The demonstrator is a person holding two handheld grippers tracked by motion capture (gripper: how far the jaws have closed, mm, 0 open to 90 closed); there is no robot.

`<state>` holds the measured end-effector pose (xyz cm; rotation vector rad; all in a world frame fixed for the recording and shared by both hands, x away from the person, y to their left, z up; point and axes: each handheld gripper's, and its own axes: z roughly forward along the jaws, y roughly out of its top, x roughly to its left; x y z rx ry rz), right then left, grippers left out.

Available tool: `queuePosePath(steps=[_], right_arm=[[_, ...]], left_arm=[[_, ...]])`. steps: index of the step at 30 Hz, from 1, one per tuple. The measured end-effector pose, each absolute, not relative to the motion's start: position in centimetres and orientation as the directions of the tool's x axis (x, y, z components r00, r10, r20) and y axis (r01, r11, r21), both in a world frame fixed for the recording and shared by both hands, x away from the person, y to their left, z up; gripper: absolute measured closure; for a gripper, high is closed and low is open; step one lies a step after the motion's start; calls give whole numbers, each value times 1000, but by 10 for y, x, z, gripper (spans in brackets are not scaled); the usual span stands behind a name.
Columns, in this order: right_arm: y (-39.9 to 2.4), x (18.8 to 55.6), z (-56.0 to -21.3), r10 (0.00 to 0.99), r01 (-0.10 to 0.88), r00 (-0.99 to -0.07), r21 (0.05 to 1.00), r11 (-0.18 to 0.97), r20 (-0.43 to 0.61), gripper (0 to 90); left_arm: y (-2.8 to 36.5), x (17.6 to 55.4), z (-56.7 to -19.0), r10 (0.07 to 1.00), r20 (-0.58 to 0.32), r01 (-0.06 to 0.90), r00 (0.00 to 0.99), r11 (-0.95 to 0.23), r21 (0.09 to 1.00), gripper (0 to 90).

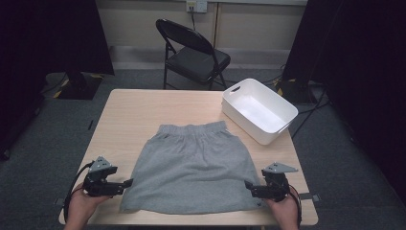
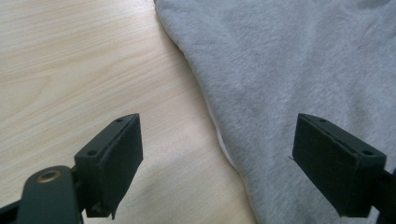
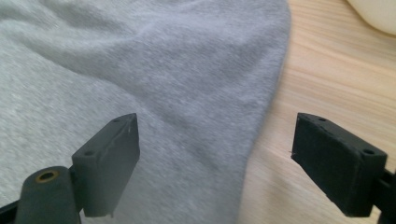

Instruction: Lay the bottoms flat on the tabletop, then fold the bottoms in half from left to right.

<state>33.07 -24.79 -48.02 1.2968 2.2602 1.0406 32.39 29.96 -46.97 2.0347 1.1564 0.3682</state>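
While both spread: left gripper [image 1: 128, 182] | right gripper [image 1: 247, 184] | one skirt [image 1: 191, 163] | one bin [image 1: 258, 110]

We see a grey skirt [image 1: 191, 165] lying flat and spread out on the wooden table [image 1: 129, 110], elastic waistband at the far end, hem along the table's near edge. Soft fleece-like fabric, a few shallow wrinkles, side edges flaring out toward the hem.
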Motion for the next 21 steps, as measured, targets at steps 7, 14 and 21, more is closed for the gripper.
queuePosePath(steps=[7, 14, 21], right_arm=[[-246, 332, -479, 841, 592, -537, 738, 325, 60, 141], [-232, 332, -473, 812, 568, -581, 741, 359, 52, 141], [-215, 333, -473, 782, 556, -621, 733, 393, 52, 140]], left_arm=[[299, 330, -465, 843, -75, 610, 532, -321, 724, 155], [297, 343, -461, 842, -105, 615, 529, -295, 732, 159], [294, 360, -463, 855, -87, 622, 511, -298, 724, 162]])
